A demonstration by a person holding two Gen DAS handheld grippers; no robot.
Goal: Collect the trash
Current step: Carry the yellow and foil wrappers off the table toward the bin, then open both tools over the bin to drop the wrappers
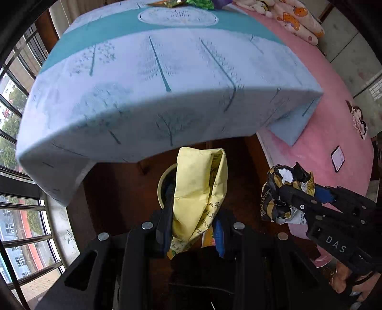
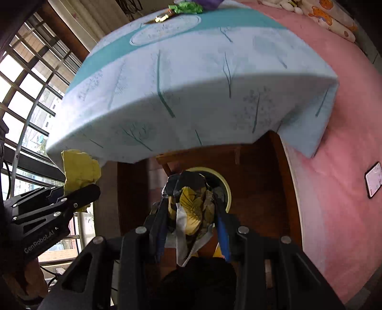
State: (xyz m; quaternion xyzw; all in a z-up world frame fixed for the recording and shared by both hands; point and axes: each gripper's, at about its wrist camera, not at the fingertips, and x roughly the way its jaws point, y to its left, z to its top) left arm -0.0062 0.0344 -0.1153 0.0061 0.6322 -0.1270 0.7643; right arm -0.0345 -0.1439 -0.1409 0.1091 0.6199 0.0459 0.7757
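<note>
Surface (image 1: 167,71) draped in pale blue tree-print cloth, pink bed (image 1: 334,143) alongside, barred window left. Crumpled green wrapper (image 1: 198,3) at far edge. Left gripper (image 1: 193,214) clamped on creased yellow packet (image 1: 195,186); right gripper (image 2: 191,209) clamped on crinkled black-gold wrapper (image 2: 191,205), above round cream-rimmed bin (image 2: 226,188) on dark wood floor.

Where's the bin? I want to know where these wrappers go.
In both wrist views the cream-rimmed bin sits on the dark wooden floor below the table's near edge, left of the pink bed.

Tree-print tablecloth (image 1: 152,78), pink bedsheet (image 1: 334,133), phone (image 1: 338,158), barred window (image 1: 14,114)
</note>
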